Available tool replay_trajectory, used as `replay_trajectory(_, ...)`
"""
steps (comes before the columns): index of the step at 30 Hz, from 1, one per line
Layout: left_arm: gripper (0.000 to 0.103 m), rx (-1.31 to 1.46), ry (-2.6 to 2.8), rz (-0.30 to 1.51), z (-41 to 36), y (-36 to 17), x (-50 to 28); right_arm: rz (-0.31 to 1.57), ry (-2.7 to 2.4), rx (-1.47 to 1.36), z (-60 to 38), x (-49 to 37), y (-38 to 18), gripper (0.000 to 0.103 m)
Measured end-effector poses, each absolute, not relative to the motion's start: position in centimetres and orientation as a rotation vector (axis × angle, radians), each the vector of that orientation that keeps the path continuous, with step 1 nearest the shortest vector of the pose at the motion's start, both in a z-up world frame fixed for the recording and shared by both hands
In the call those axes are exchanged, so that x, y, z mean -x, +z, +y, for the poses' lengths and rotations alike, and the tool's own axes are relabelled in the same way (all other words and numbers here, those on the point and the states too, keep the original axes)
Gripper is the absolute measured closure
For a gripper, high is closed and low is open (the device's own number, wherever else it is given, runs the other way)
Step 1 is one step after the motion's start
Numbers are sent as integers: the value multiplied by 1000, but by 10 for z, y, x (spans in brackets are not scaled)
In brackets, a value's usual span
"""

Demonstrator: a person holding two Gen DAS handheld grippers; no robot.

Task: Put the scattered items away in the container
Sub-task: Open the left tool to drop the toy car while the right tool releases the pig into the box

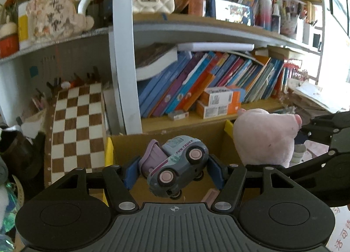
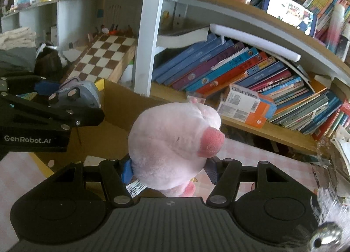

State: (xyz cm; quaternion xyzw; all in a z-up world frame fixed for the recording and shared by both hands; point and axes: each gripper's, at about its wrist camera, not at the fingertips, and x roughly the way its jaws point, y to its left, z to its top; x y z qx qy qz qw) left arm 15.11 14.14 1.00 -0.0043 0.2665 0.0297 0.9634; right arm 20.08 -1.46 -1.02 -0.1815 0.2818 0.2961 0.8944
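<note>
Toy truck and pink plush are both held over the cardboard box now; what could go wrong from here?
1. The toy truck hangs tilted in the left gripper, gripped near one end; it may twist out early.
2. The pink plush in the right gripper is soft and bulky; it may slip.
3. Both grippers crowd the cardboard box, so they could collide.
</note>
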Motion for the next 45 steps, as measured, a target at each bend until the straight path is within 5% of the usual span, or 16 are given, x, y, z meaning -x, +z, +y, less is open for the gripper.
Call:
replay_trajectory(36,38,48,88,711,162,-39,-190,669,683,610,35,-239,-62,43)
replay_trajectory(45,30,50,76,725,160,-37,-189,644,683,618,34,-234,-58,24)
